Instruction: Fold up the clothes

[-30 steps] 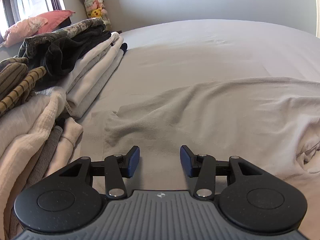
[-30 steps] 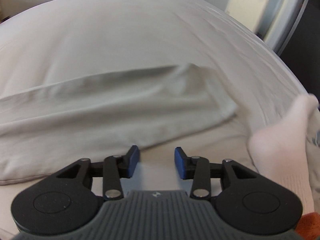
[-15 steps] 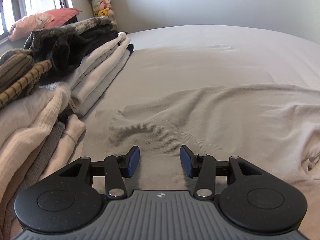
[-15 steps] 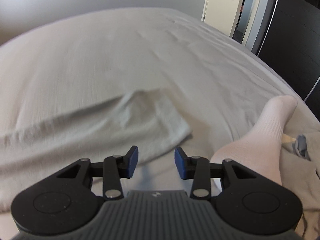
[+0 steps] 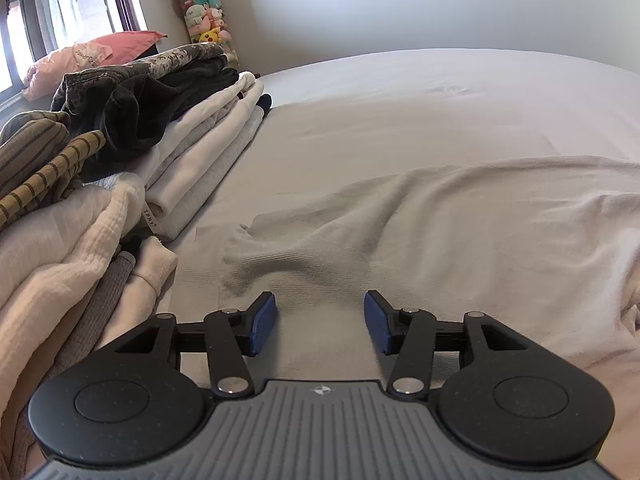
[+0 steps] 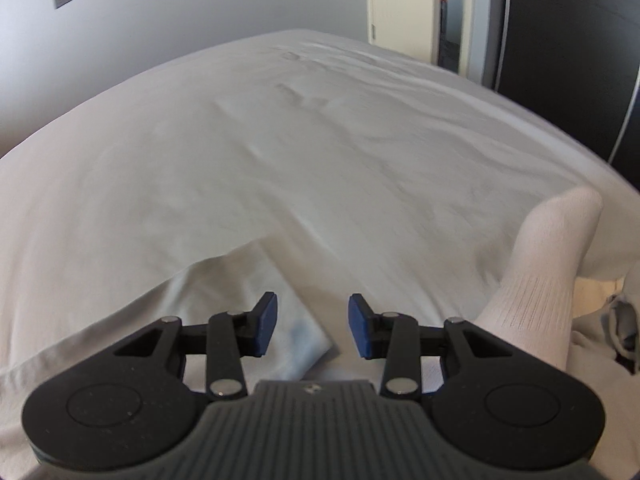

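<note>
A pale beige garment [image 5: 460, 232] lies spread and wrinkled across the bed. My left gripper [image 5: 320, 322] is open and empty, just above the garment's near left end. In the right wrist view the garment's other end [image 6: 192, 304] lies flat, its corner [image 6: 312, 340] reaching between the open fingers of my right gripper [image 6: 313, 326], which holds nothing.
Folded white and dark clothes [image 5: 192, 120] and a heap of unfolded clothes [image 5: 60, 240] line the bed's left side. A person's white-socked foot [image 6: 548, 264] rests at the right. Grey bed sheet [image 6: 320, 140] stretches ahead; a doorway and dark wardrobe [image 6: 560, 40] stand beyond.
The right gripper has swung up and right, so the garment's corner now sits between its fingers. The left gripper has tilted up slightly. Both stay open.
</note>
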Tool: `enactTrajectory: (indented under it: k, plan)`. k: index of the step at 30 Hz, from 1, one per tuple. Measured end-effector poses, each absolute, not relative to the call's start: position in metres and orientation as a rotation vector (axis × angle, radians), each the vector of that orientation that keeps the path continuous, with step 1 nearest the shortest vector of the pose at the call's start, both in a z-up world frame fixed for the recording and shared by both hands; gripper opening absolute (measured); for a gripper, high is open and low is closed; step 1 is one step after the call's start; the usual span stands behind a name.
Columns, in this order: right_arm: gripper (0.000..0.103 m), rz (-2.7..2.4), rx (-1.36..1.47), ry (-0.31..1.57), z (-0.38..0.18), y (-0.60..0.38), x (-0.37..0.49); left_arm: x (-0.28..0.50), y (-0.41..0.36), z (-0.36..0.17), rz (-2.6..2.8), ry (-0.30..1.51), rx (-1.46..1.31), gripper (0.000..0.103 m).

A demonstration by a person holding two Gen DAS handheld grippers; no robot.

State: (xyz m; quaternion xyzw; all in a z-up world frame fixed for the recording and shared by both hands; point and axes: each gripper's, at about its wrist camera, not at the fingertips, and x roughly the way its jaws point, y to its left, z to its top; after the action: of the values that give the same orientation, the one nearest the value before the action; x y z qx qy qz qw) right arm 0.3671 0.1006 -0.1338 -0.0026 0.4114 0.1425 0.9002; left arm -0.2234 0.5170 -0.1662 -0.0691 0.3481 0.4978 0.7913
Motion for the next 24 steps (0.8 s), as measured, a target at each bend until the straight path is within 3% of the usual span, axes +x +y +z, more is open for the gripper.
enactTrajectory:
  k: [5, 6, 8, 13, 24]
  plan:
    - [0.035, 0.300, 0.082, 0.917, -0.155, 0.093, 0.373, -0.222, 0.516, -0.168, 1.075, 0.748, -0.136, 0.060]
    - [0.030, 0.301, 0.100, 0.930, -0.160, 0.091, 0.374, -0.222, 0.516, -0.168, 1.075, 0.748, -0.134, 0.060]
    - [0.011, 0.308, 0.110, 0.920, -0.158, 0.092, 0.371, -0.222, 0.516, -0.168, 1.075, 0.747, -0.135, 0.060]
    - [0.009, 0.274, 0.028, 0.822, -0.136, 0.098, 0.350, -0.224, 0.517, -0.166, 1.071, 0.744, -0.153, 0.061]
    - [0.010, 0.210, -0.118, 0.876, -0.150, 0.111, 0.357, -0.226, 0.518, -0.165, 1.072, 0.750, -0.153, 0.061]
